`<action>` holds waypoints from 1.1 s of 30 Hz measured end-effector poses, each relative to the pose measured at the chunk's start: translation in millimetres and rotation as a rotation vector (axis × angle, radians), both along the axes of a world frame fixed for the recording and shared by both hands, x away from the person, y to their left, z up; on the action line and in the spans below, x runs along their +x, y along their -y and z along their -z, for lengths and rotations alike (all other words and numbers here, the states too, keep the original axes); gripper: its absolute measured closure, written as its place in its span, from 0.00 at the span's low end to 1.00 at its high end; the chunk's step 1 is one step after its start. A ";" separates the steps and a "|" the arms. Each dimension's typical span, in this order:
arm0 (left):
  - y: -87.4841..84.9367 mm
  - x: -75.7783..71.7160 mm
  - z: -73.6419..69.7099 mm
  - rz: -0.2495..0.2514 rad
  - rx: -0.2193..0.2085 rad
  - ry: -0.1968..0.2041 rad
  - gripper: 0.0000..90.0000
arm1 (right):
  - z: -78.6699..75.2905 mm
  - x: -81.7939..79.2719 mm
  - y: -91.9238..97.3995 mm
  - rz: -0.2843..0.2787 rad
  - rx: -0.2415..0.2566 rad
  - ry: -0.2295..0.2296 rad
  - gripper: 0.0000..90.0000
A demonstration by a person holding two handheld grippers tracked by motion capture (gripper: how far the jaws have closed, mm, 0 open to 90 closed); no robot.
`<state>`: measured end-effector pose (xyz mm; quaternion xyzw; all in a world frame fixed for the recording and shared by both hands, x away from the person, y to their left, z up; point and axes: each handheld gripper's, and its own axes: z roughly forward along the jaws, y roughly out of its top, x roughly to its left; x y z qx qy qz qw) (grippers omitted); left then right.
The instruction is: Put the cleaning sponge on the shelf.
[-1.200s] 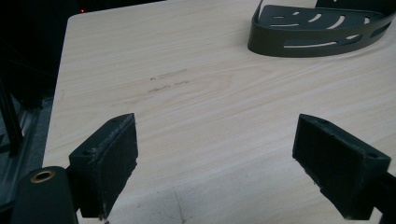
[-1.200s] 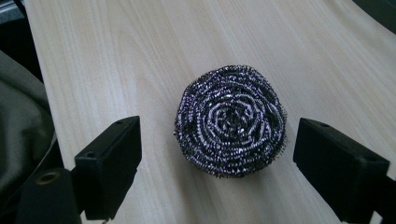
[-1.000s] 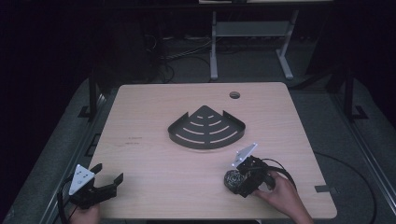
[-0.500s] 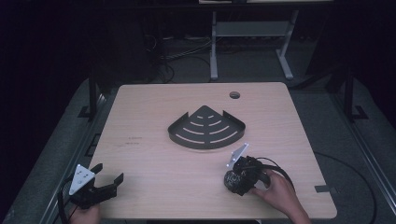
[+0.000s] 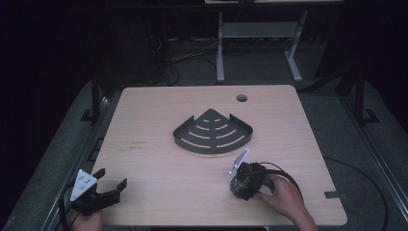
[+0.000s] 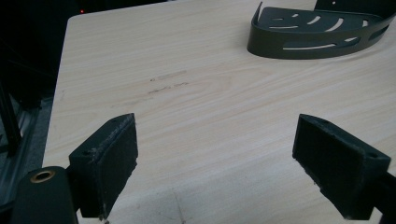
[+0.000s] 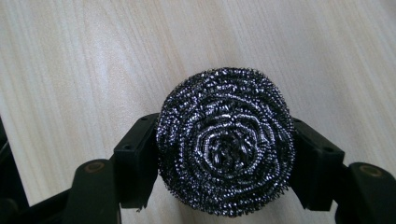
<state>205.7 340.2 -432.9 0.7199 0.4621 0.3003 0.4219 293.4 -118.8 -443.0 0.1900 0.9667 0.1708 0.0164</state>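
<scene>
So your right tongs (image 7: pixel 225 142) have just been closing and now they're clamped on the steel wool scrubber (image 7: pixel 225 140). In the right gripper view the round coiled ball sits squarely between the two black pads, one pressing on each flank, coils facing the camera. From the high view the scrubber (image 5: pixel 244 181) is down at the near right part of the tabletop (image 5: pixel 159 115), with your right hand (image 5: pixel 284 197) just behind it.

What matters for the next move, I'd say, is where the black corner rack (image 5: pixel 213 132) lies from that grip. It's the quarter-circle slotted tray in the middle of the tabletop, farther from you and a bit to the left of the scrubber, near but not touching. Its curved edge faces you and its pointed corner faces away, so you'd come in over the curved lip. The scrubber is round, so there's no long axis to worry about; any wrist angle should do.

Your left tongs (image 5: pixel 109 188) sit at the near left corner with the jaws wide apart and nothing between them. In the left gripper view the corner rack (image 6: pixel 317 32) is well off at the top right. The right side is clearly nearer and already has the thing, so my guess is it's a one-hand lift and carry forward-left.
</scene>
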 end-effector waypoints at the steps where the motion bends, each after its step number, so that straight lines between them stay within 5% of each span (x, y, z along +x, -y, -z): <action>1: 0.1 0.0 0.0 0.000 0.000 -0.001 0.15 | -0.1 0.2 0.2 0.000 0.000 -0.001 0.37; 18: -1.2 -0.5 -0.7 -0.002 -0.001 0.005 0.15 | -27.6 11.9 -12.5 -0.023 0.011 0.066 0.37; 33: 0.5 0.0 -0.1 -0.004 -0.004 -0.001 0.15 | -33.5 32.1 -11.5 -0.006 0.021 0.025 0.37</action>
